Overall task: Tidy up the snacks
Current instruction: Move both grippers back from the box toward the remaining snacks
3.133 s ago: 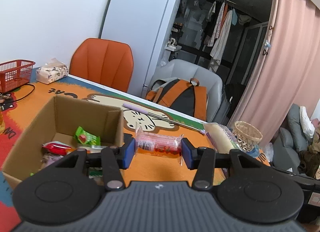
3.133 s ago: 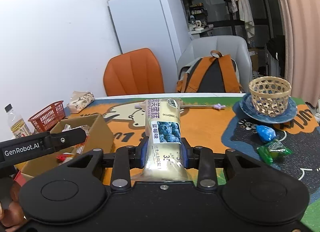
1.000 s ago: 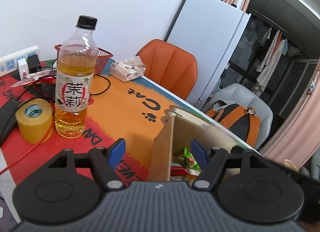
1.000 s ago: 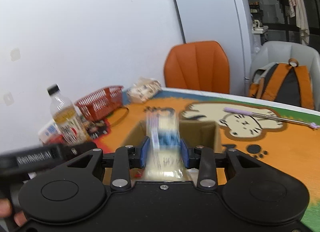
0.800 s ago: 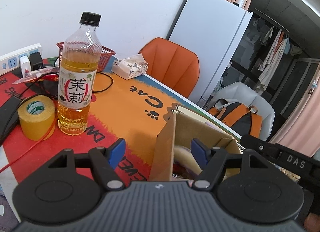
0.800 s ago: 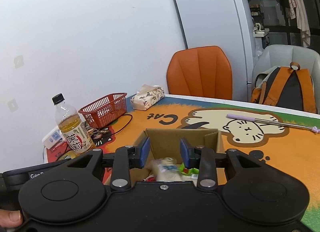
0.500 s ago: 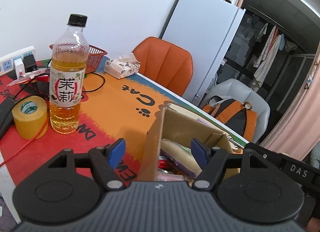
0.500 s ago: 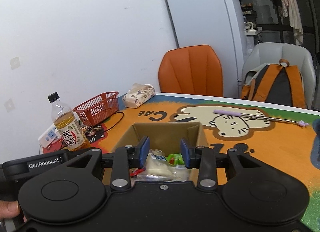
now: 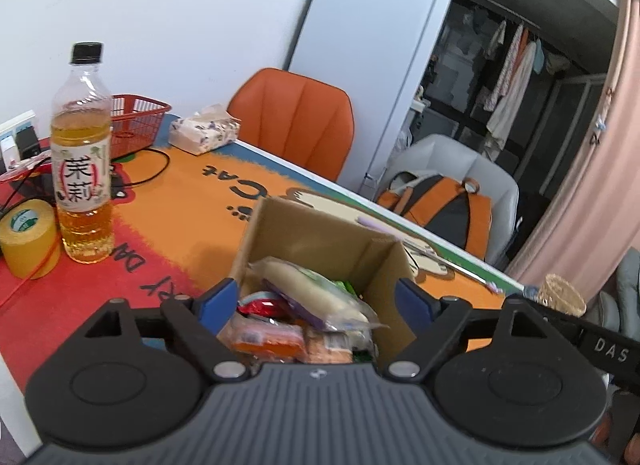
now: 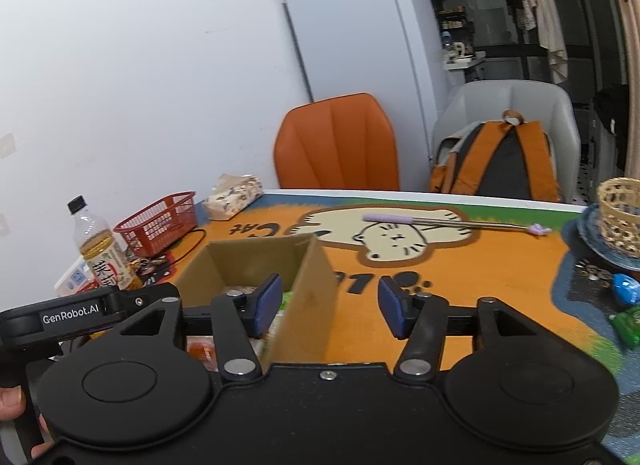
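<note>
Left gripper (image 9: pixel 316 301): opening wide, empty | right gripper (image 10: pixel 330 307): opening, empty | cardboard box (image 9: pixel 320 241): beneath

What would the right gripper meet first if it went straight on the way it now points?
Probably the brown cardboard box: its near right wall stands between the open right gripper pads. Depth is unclear; beyond lies the orange cat-print table mat.

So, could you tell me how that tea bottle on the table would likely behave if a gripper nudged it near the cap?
The tea bottle is tall and narrow, so a high nudge would probably tip it. It looks mostly full, so likely fairly heavy. Once down, its round body would probably roll across the table mat.
</note>
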`<state>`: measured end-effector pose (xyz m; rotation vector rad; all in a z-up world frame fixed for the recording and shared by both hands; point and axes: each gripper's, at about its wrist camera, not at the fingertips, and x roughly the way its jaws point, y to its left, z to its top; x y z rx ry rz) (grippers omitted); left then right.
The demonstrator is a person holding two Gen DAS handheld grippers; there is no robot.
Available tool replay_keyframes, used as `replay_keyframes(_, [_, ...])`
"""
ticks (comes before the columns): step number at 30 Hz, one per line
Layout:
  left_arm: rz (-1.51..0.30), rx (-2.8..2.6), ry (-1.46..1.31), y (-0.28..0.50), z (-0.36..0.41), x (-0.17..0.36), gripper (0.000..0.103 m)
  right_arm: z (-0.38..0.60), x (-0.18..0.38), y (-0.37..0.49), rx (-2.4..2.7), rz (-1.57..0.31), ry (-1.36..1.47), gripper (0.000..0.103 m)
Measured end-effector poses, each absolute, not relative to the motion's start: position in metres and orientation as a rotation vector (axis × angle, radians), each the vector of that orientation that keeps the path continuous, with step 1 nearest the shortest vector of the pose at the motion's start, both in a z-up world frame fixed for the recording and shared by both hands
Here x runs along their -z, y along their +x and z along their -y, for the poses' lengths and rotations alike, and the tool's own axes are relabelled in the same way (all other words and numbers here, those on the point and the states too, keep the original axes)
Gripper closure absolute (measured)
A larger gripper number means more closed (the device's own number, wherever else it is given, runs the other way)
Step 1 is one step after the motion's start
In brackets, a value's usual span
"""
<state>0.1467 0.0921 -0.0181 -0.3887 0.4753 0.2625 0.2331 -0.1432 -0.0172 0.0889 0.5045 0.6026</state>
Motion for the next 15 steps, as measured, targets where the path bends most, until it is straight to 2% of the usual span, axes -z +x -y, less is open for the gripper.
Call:
replay_keyframes(5, [-0.492,-0.250,-0.366,0.151,-0.079,0.021,0.015,0.160,0.021,0.234,-0.577,-0.507,0.090,0.038])
replay_keyframes(15, [-0.510,-0.219,-0.320,0.162,-0.050,0.019,0.010,0.198,0.027,0.236,-0.526,-0.519,0.112,0.010])
